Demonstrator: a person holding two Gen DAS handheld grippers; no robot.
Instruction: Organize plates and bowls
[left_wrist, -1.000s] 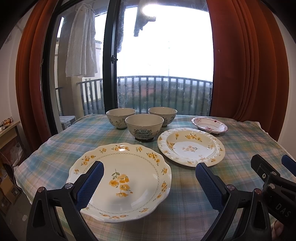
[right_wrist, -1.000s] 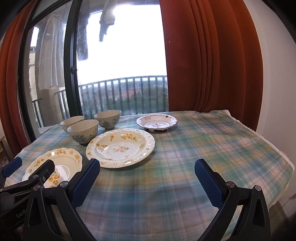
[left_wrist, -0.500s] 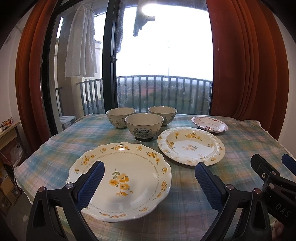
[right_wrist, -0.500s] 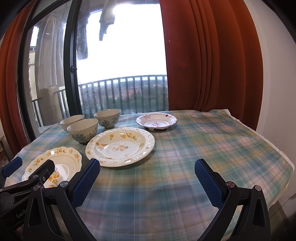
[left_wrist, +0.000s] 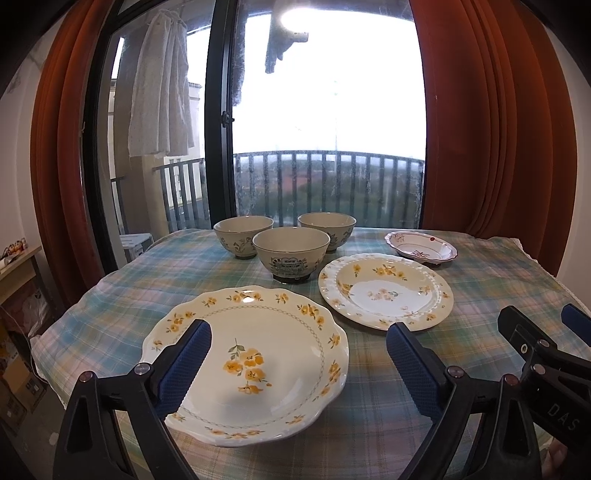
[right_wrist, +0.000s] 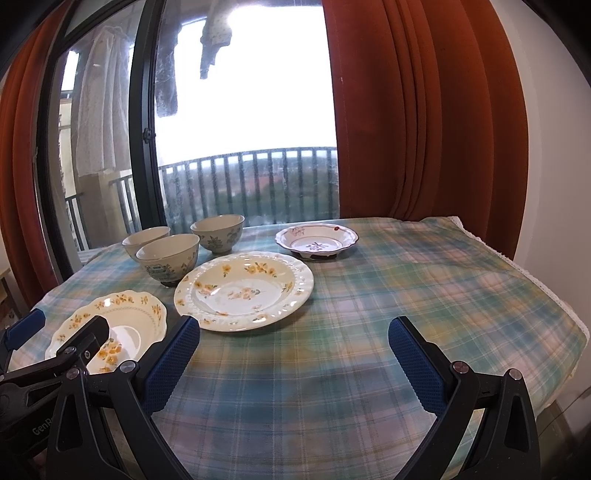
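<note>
A large scalloped plate with yellow flowers (left_wrist: 251, 354) lies nearest me; it also shows in the right wrist view (right_wrist: 125, 317). A round yellow-flowered plate (left_wrist: 384, 291) (right_wrist: 245, 288) lies right of it. A small red-trimmed dish (left_wrist: 419, 248) (right_wrist: 317, 242) sits behind that. Three cream bowls (left_wrist: 291, 254) (right_wrist: 168, 256) stand in a cluster at the back. My left gripper (left_wrist: 297, 341) is open and empty, hovering over the large plate's near side. My right gripper (right_wrist: 293, 338) is open and empty above bare cloth.
The table wears a plaid cloth (right_wrist: 424, 288) with its right edge (right_wrist: 546, 291) dropping off. Red curtains (right_wrist: 413, 110) and a balcony glass door (left_wrist: 325, 129) stand behind. A low shelf (left_wrist: 14, 266) is at the left.
Both grippers have crept slightly forward toward the dishes. Nothing on the table has moved.
</note>
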